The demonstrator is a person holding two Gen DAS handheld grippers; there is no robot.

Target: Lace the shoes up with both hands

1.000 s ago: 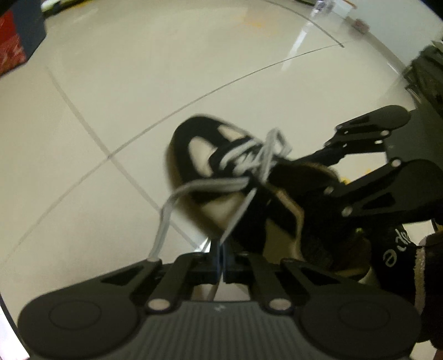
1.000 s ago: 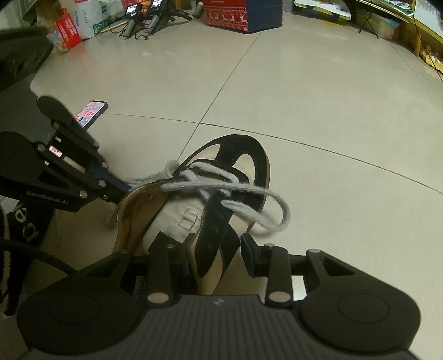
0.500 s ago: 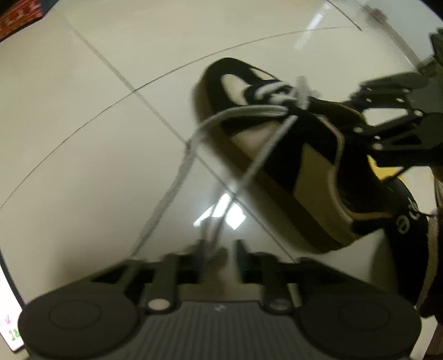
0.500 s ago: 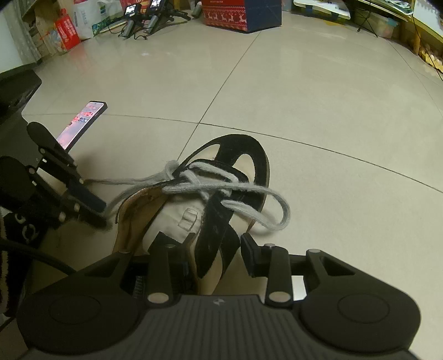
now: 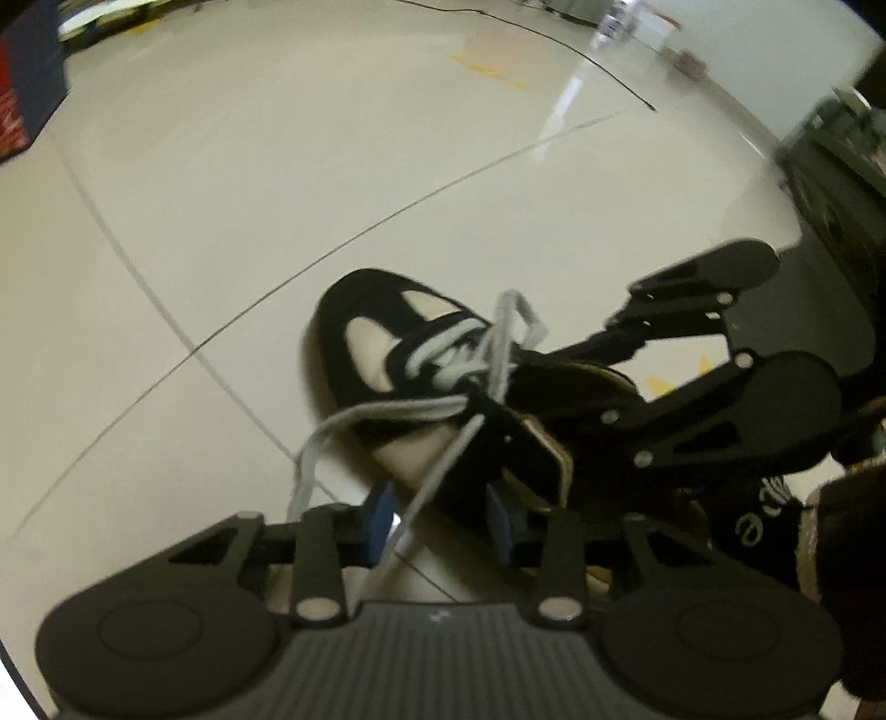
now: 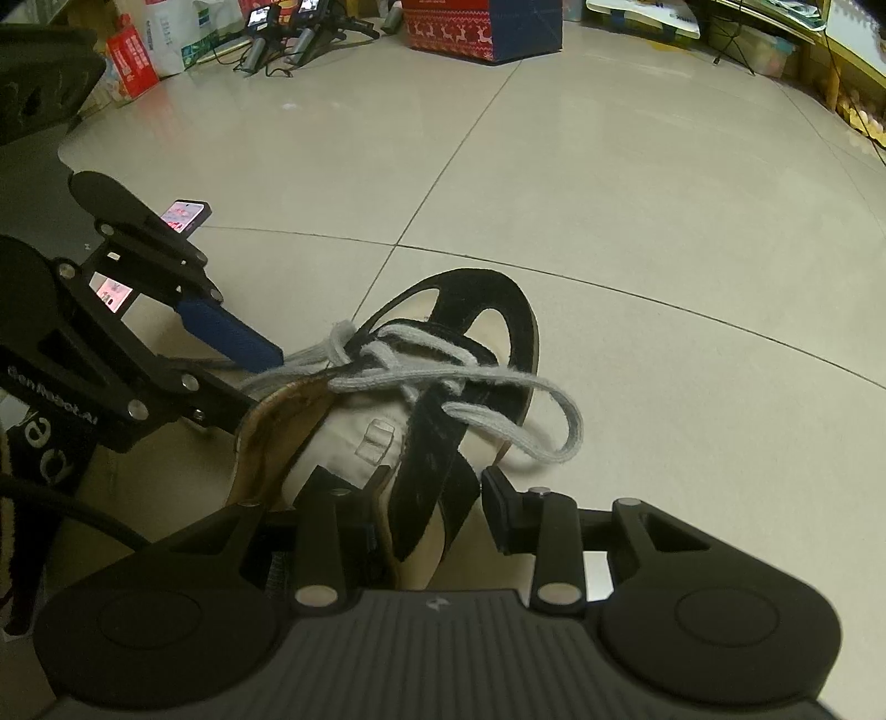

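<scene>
Two black handheld grippers are working over a glossy cream tiled floor (image 6: pixel 637 194), which is taking up most of both views. Right gripper (image 6: pixel 429 512): its jaws are standing partly spread, straddling the black strip of the shoe's collar; whether the pads are pressing on it cannot be told. Left gripper (image 5: pixel 437 518): its blue-padded jaws are closing, with a strand of lace running between them and a gap showing either side of it. In the right wrist view the left gripper (image 6: pixel 260 368) is reaching in from the left, its blue pad beside the laces.

Black and cream suede low-top shoe (image 6: pixel 470 310): it is lying on the floor between the two grippers, toe pointing away from both.

Grey flat woven shoelace (image 6: pixel 482 379): it is crossing the eyelets, one loose loop hanging over the shoe's right side, strands trailing toward the left gripper.

Red box with white reindeer pattern (image 6: pixel 476 25): it is sitting far back on the floor.

Small phone with lit screen (image 6: pixel 185 216): it is lying on the floor, left of the shoe.
</scene>
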